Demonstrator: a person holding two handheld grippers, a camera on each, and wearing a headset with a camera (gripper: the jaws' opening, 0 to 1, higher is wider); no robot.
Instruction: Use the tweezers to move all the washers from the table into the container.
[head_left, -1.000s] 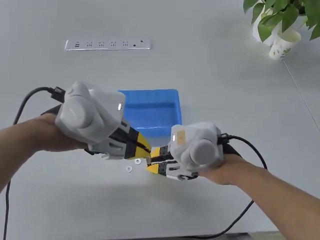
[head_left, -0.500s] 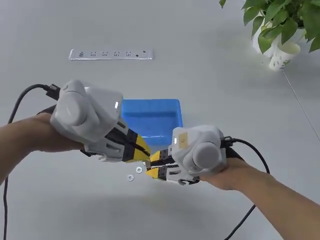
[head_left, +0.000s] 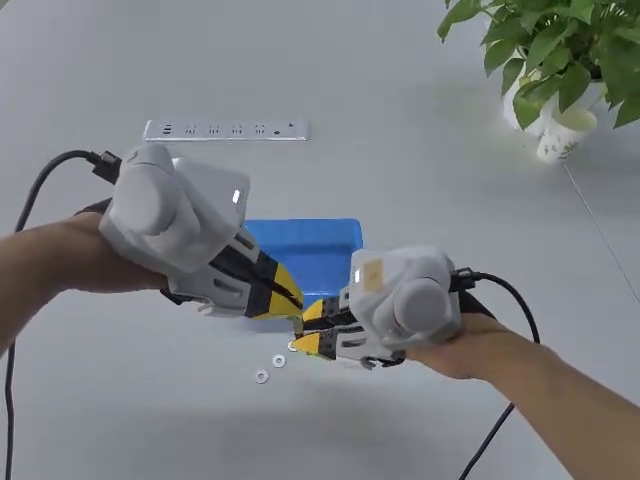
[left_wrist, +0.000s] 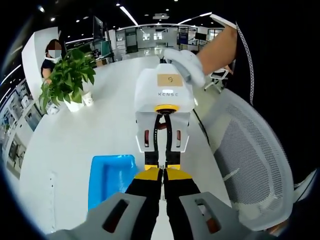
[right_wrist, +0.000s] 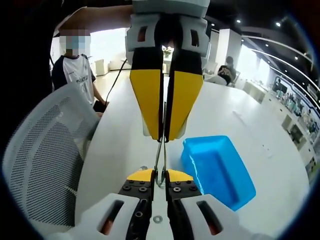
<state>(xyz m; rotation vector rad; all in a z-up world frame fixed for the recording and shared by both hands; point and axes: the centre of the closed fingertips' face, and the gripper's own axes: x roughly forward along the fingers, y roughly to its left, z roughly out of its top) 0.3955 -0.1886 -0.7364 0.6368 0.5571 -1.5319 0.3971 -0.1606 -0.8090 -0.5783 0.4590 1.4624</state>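
The left tongs (left_wrist: 163, 172) and right tongs (right_wrist: 159, 176) stood tip to tip, each seemingly pinched shut on the thin steel tweezers (right_wrist: 160, 157). The wise move was one firm, square hold before dipping to the small silvery ring washers (head_left: 278, 360) on the pale desk (head_left: 420, 180), near the blue plastic container (head_left: 318, 240). The tweezer points were hard to make out.

- The right tool (right_wrist: 160, 176) and left tool (right_wrist: 163, 132) face tip to tip, both clamped on thin metal tweezers (right_wrist: 159, 156).
- A blue plastic container (right_wrist: 218, 170) lies beside them on the white table (right_wrist: 235, 115).
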